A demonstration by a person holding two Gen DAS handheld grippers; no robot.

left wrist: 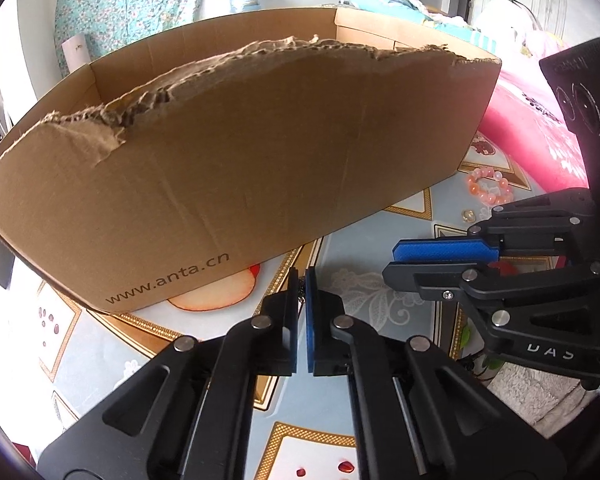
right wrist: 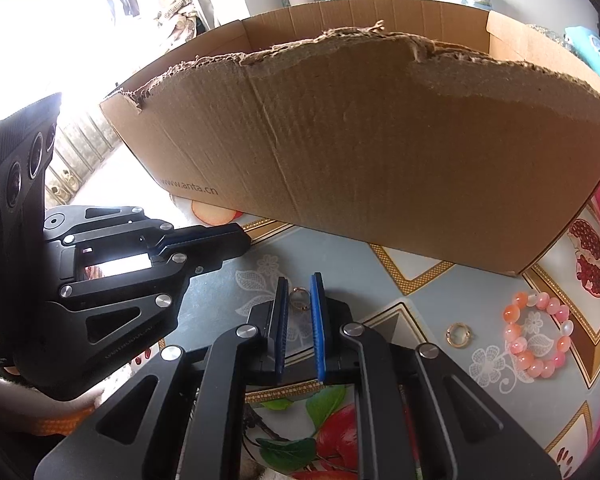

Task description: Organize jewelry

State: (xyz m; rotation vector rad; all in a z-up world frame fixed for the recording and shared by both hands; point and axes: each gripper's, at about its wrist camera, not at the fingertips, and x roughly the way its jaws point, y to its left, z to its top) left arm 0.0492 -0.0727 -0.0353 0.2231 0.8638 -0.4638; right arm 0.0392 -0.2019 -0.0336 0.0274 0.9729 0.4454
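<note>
Jewelry: bracelet [right wrist: 537, 335] lies beside box's [right wrist: 380, 152] torn-edged near wall.

Bright daylight floods the room — a floral curtain [left wrist: 132, 4] hangs on the pale wall [left wrist: 36, 32].

Fruit-patterned tablecloth [right wrist: 412, 276], floral curtain [left wrist: 132, 4] (hung behind), pink bedding [left wrist: 540, 128].

Bright daylight, blown-out window glare perhaps; fisheye-bent edges.
</note>
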